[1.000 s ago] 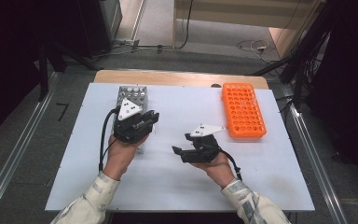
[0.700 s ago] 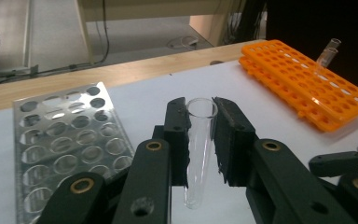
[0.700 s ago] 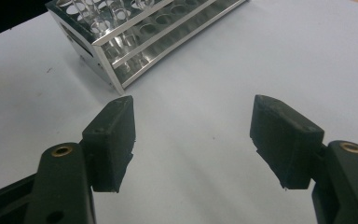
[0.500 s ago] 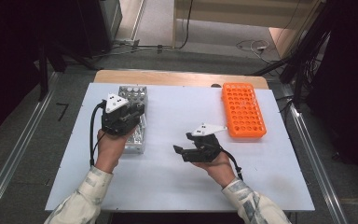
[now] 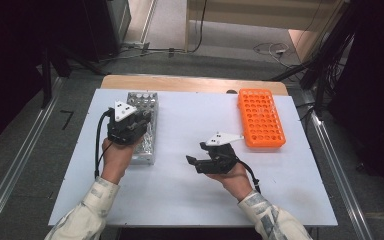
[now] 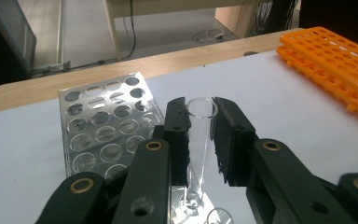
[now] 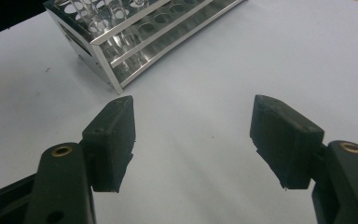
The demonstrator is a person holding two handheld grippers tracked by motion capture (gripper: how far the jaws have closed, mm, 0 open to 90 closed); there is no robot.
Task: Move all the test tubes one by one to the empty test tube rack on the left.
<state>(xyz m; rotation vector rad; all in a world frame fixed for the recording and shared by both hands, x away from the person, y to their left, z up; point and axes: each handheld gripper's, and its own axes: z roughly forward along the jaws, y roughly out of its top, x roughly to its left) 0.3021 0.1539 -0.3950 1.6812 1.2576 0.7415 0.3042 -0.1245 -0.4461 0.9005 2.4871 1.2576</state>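
Tube (image 6: 200,135) stood upright, clamped in your left gripper (image 6: 201,109) jaws above the clear rack (image 6: 103,126); your right gripper (image 7: 193,140) jaws gaped empty beside the rack.

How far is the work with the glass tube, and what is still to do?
Done: the left gripper is shut on a clear glass tube over the metal rack. In hand: carrying it. Left: setting it down; the orange rack looks empty, and the right gripper waits open.
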